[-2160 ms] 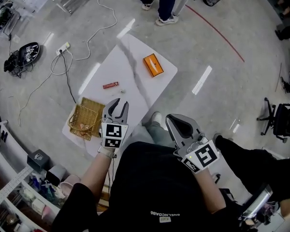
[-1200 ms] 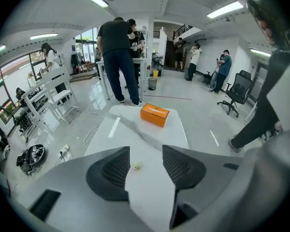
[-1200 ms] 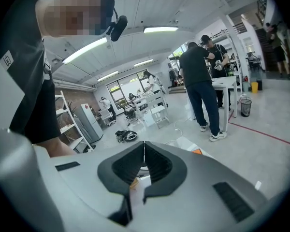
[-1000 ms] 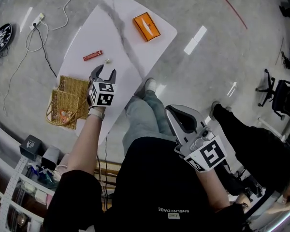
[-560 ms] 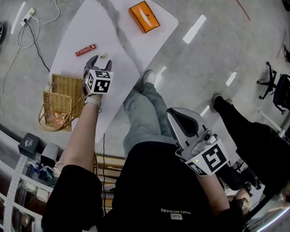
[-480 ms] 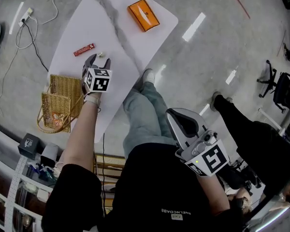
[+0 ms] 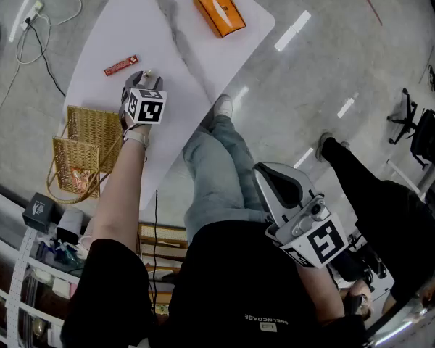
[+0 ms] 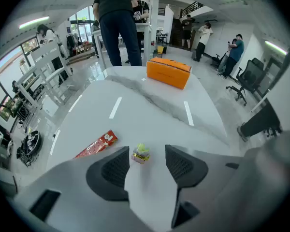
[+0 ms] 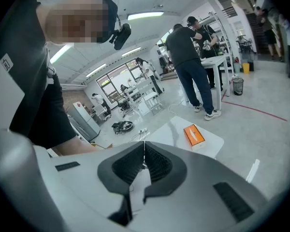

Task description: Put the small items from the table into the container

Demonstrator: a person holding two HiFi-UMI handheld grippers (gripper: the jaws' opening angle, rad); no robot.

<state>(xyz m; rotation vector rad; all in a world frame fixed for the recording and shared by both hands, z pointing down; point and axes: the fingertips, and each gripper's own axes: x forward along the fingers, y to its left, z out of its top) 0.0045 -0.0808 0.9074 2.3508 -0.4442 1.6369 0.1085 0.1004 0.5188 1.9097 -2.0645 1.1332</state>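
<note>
Candy (image 8: 140, 153) in a yellow-green wrapper lies on the white worktop (image 8: 150, 110), not far from its left edge. It sits right between the tips of the left gripper (image 8: 147, 162). That gripper points steeply down at the worktop, and its 2 fingers (image 8: 117, 168) stand apart, 1 on each side of the candy. The candy is closer to the left finger, and I cannot tell if it touches it. The fingers do not squeeze it. A long red wrapper (image 8: 96, 145) lies just beside the candy, on the side nearer the left edge. An orange box (image 8: 168, 72) sits well apart from them, near the far corner of the worktop. A wicker basket (image 7: 94, 125) stands at the near left corner, near the left gripper, and something orange lies inside it. The right gripper (image 9: 144, 161) is held up off the worktop, well back from its near edge and close to the person's body. Its 2 fingers (image 9: 157, 166) are pressed together with nothing between them. A person in dark trousers (image 8: 117, 23) stands past the far edge of the worktop.
</note>
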